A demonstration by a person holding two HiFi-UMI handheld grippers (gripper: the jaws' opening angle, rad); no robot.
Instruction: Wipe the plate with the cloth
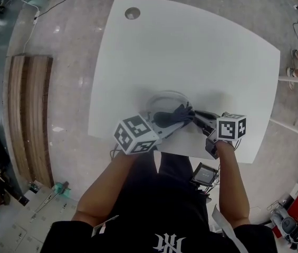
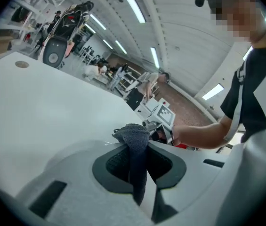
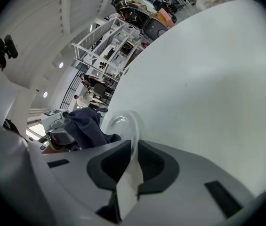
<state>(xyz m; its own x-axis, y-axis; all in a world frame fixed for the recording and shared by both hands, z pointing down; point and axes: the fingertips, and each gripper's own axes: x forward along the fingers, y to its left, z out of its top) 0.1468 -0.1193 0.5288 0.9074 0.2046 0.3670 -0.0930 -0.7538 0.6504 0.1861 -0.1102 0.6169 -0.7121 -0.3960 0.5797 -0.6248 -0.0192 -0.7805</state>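
Note:
A clear glass plate point(image 1: 164, 97) sits near the front edge of the white table point(image 1: 191, 51). A dark grey cloth point(image 1: 173, 115) lies bunched over its near side. My left gripper point(image 1: 182, 119) is shut on the cloth point(image 2: 135, 147), which stands up folded between the jaws. From the right, my right gripper point(image 1: 198, 116) is shut on the plate's rim; in the right gripper view the thin clear edge point(image 3: 133, 142) runs straight between the jaws, with the cloth point(image 3: 83, 121) and the left gripper point(image 3: 56, 126) just beyond. The left gripper view shows the right gripper point(image 2: 163, 118) close behind the cloth.
A round grommet hole point(image 1: 132, 13) marks the table's far left corner. A wooden bench point(image 1: 30, 115) stands on the floor to the left. The person's legs are against the table's front edge. Shelving and other people are far off in the room.

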